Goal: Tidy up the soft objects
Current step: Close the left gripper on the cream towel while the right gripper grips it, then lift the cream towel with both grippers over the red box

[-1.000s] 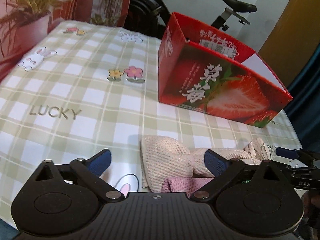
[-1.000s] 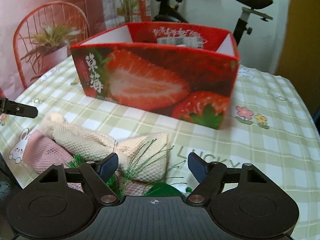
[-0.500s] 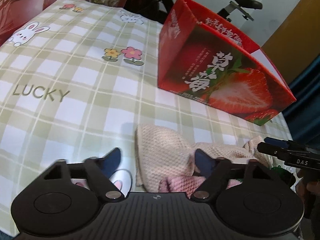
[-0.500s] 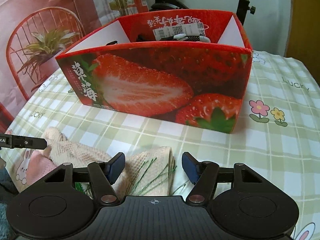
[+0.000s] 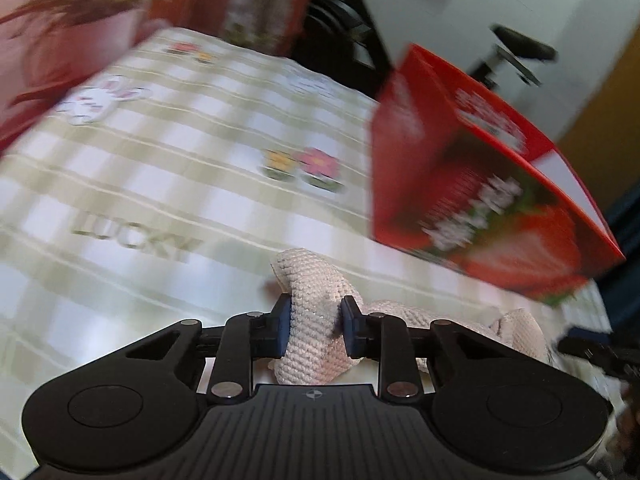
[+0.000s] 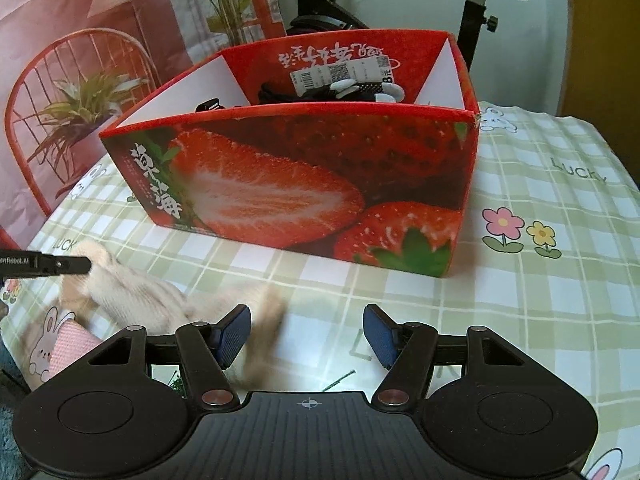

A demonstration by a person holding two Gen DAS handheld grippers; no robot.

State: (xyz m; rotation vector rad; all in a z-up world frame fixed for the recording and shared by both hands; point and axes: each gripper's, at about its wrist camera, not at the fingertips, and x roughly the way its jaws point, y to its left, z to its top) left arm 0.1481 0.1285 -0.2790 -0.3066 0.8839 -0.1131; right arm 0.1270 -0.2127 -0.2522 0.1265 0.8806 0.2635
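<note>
A beige waffle-knit cloth [image 5: 316,304] is bunched between the blue pads of my left gripper [image 5: 314,322], whose jaws are closing and squeeze it into a fold. The same beige cloth [image 6: 140,300] trails blurred across the table in the right wrist view, with a pink cloth [image 6: 70,346] under its near left end. My right gripper [image 6: 308,340] stands open over bare tablecloth, the cloth's edge by its left pad. The red strawberry box [image 6: 304,184] stands behind, open at the top, holding dark items and a label. It also appears as the strawberry box [image 5: 488,196] in the left wrist view.
A green-checked tablecloth [image 6: 540,280] with flowers, rabbits and "LUCKY" print covers the table. A tip of the other gripper [image 6: 52,264] pokes in at the left. A potted plant on a red wire chair [image 6: 76,108] and an exercise bike [image 6: 332,8] stand behind the table.
My left gripper has moved in and its jaws have closed onto the beige cloth, gathering and dragging it. The right gripper crept toward the box, and the cloth has slid leftward out from between its fingers.
</note>
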